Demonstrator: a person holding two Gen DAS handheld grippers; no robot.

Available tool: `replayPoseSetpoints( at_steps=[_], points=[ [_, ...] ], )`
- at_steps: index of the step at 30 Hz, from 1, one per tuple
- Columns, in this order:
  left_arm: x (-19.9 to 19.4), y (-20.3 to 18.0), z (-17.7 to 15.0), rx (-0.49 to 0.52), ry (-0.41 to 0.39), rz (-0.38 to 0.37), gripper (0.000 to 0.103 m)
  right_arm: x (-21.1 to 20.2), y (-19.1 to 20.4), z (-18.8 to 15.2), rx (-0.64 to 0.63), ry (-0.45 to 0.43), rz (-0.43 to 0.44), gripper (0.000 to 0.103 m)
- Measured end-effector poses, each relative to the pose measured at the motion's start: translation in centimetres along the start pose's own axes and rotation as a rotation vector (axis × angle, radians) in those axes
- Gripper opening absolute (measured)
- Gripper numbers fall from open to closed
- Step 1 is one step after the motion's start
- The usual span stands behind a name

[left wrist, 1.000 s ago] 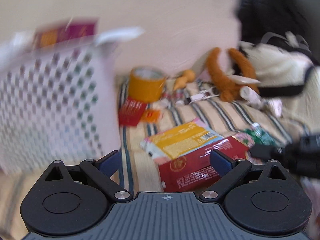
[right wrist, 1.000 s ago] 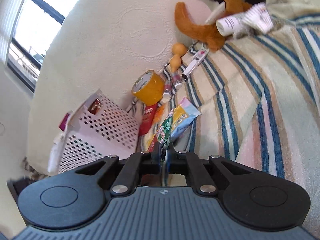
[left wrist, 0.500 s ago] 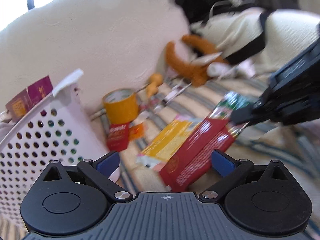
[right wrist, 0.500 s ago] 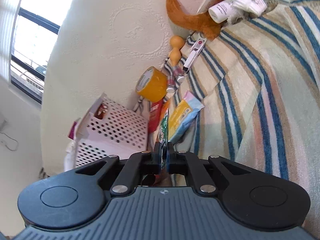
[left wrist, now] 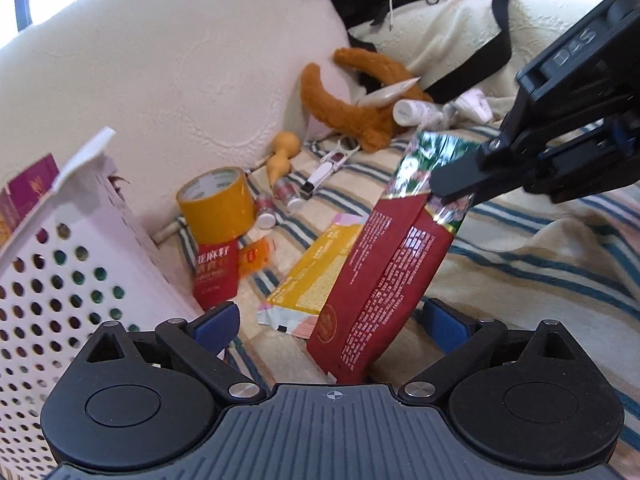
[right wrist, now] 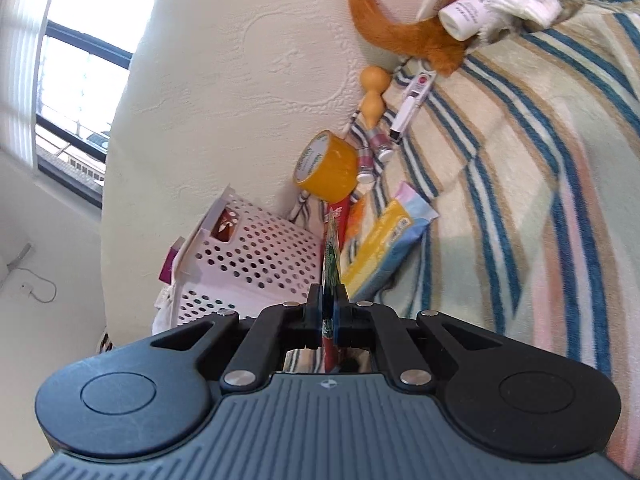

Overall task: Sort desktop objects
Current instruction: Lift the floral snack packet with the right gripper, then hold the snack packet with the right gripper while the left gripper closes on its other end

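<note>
Left wrist view: left gripper low, jaws wide apart, nothing pinched. Between the blue pads, but not touching, a tall red snack packet with a shiny green top, tilted, lifted off the striped blanket. Right gripper reaching in from the right, pinching the packet's top. "DAS" readable on that gripper. White plastic basket with holes left of the packet; yellow tape roll behind it.

Right wrist view: right gripper tipped a little down, squeezed tight on the packet's thin edge. Basket left of the packet, cream wall and window behind.
</note>
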State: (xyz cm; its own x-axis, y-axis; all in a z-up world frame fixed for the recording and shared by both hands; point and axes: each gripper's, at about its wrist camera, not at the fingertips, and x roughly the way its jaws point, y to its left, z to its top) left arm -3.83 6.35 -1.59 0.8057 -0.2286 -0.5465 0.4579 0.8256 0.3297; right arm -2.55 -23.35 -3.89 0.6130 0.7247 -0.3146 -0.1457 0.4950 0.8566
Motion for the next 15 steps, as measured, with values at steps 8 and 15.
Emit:
replayPoseSetpoints(
  at_steps=[8, 15],
  points=[
    [1.3, 0.4, 0.1, -0.042, 0.022, 0.016, 0.073, 0.1, 0.5, -0.5, -0.047, -0.015, -0.012, 0.007],
    [0.6, 0.5, -0.1, -0.067, 0.003, 0.081, 0.032, 0.4, 1.1, -1.3, -0.101, -0.009, -0.020, 0.011]
  ],
)
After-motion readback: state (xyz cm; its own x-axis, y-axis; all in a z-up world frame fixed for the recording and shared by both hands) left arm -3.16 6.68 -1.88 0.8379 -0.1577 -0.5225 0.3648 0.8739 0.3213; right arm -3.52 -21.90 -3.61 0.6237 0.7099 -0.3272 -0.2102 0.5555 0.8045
